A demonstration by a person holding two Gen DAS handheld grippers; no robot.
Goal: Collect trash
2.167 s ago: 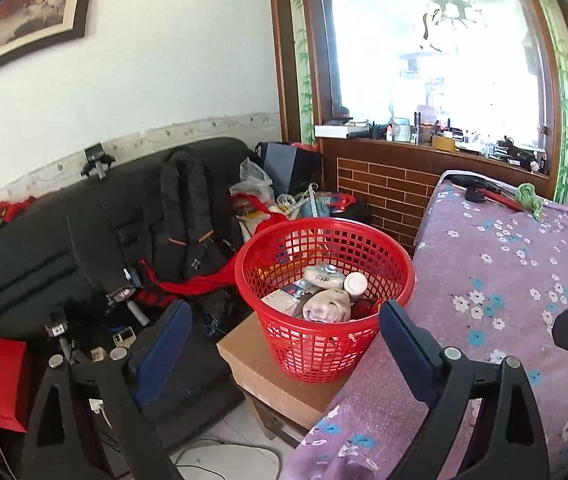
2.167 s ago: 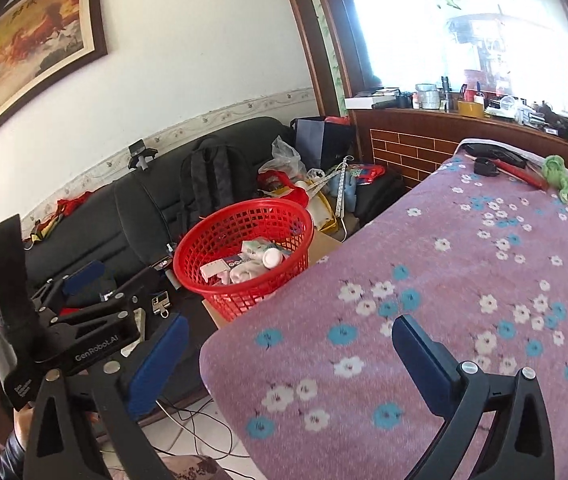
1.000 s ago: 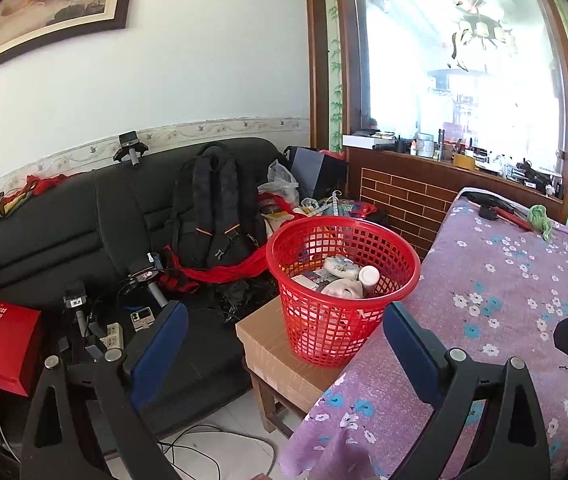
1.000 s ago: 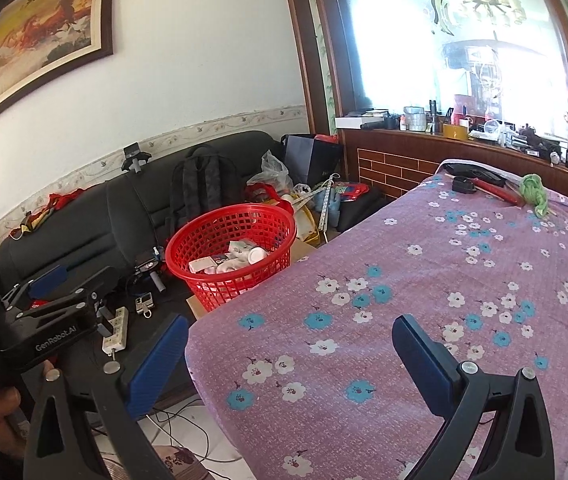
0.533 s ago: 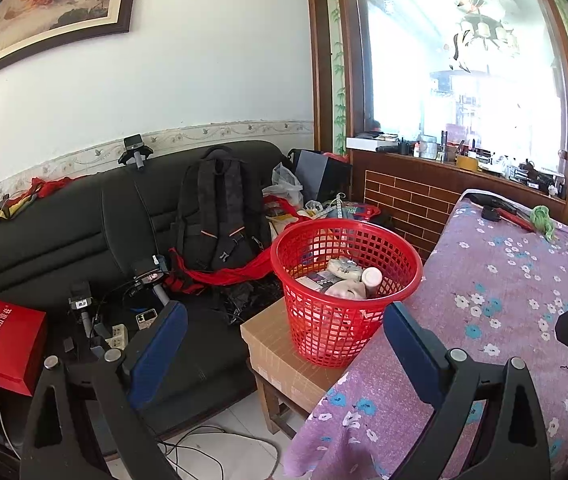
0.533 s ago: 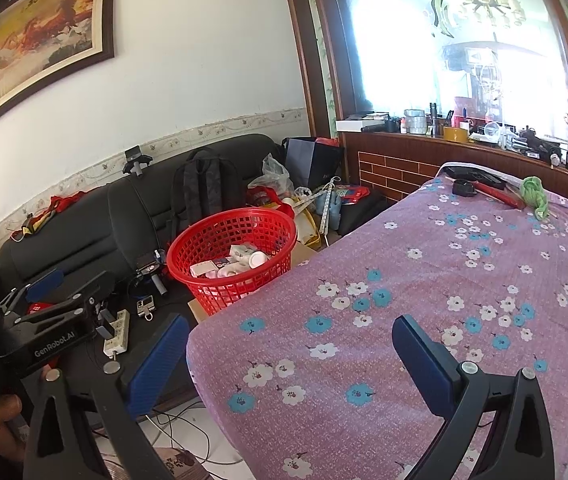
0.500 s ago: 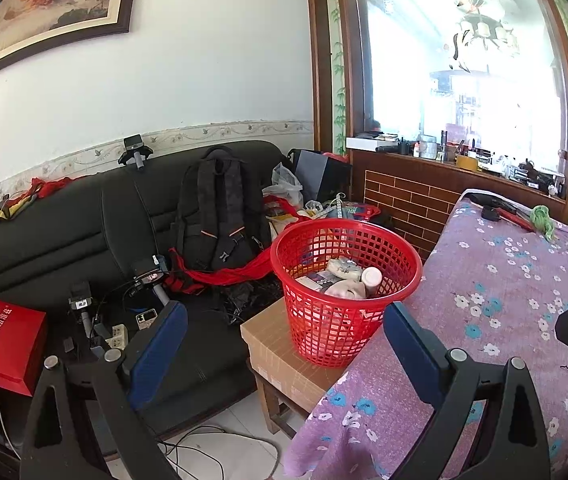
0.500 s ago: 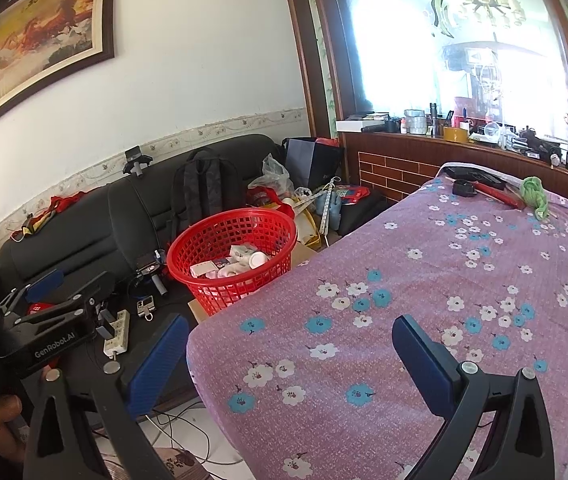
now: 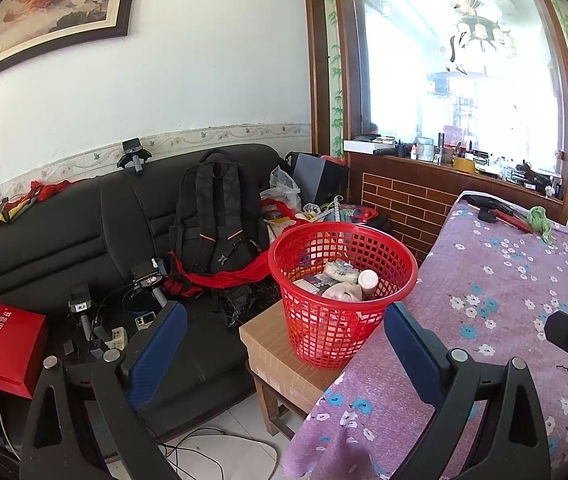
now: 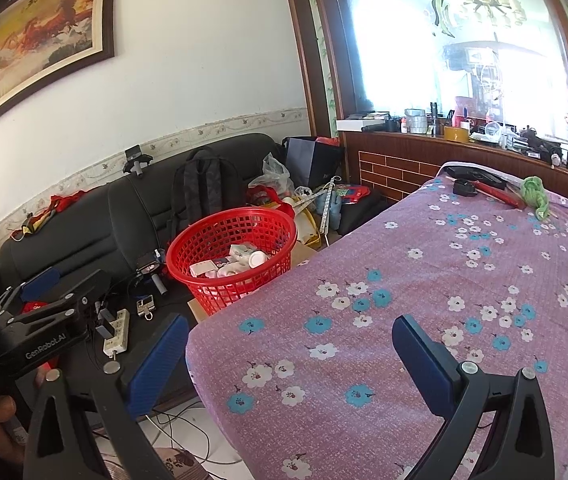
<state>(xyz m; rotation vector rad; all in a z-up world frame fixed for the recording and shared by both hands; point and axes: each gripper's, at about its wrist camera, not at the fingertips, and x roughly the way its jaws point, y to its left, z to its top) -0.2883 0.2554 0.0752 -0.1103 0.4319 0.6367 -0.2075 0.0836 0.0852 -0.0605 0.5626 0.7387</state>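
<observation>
A red mesh basket (image 9: 342, 280) stands on a cardboard box (image 9: 284, 356) beside the table; it holds a white bottle (image 9: 367, 279), crumpled paper and small cartons. The right wrist view shows the same basket (image 10: 231, 258) left of the table's corner. My left gripper (image 9: 284, 332) is open and empty, held back from the basket. My right gripper (image 10: 290, 344) is open and empty above the purple flowered tablecloth (image 10: 444, 292). The left gripper's body (image 10: 31, 332), held by a hand, shows at the left of the right wrist view.
A black sofa (image 9: 63, 240) carries a black backpack (image 9: 215, 216), red straps, camera gear and a red paper bag (image 9: 3, 346). Cables lie on the floor. At the table's far end lie a green cloth (image 10: 536, 194) and black and red tools (image 10: 480, 186).
Both grippers have drawn back from the basket and table over the last two seconds, so the basket looks smaller. In the last half second almost nothing has moved.
</observation>
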